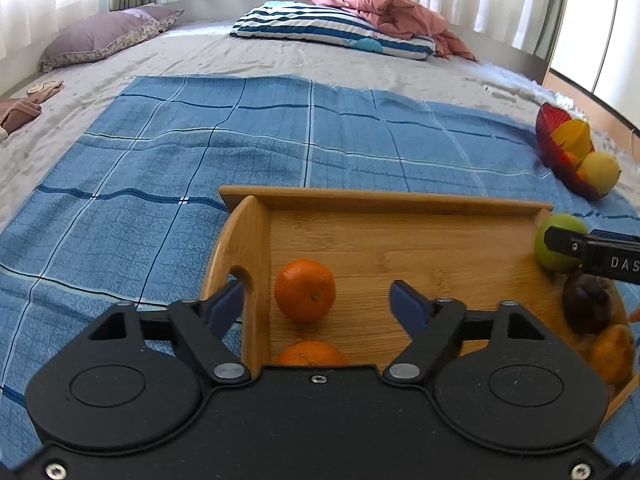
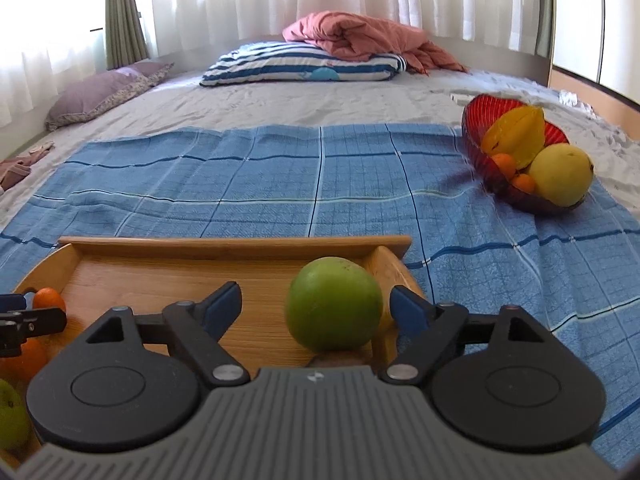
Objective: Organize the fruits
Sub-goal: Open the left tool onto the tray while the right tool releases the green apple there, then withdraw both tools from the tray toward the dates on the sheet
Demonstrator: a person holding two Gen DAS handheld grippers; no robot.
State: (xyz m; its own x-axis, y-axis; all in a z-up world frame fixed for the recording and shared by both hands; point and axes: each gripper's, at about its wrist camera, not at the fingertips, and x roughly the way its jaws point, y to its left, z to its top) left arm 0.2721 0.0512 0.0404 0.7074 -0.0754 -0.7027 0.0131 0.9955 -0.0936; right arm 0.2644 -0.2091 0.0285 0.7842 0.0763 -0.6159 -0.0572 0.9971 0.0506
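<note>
Nearest to us, the left gripper [image 1: 318, 306] stands with its jaws wide, straddling the left wall of the wooden tray [image 1: 384, 200]; an orange [image 1: 305, 290] lies loose between them on the tray floor, touched by neither pad, and a second orange [image 1: 312, 354] peeks out just below it. In the right wrist view, the right gripper [image 2: 316, 306] also has its jaws spread wide, and the green apple [image 2: 334, 304] sits between them in the tray's right corner, clear of both pads. Beyond the tray, the blue checked cloth [image 2: 280, 176] covers the bed. At the right of the frame a red bowl [image 2: 480, 112] holds yellow and orange fruit. Farthest off lie a striped pillow [image 2: 296, 65] and a pink blanket [image 2: 360, 34].
</note>
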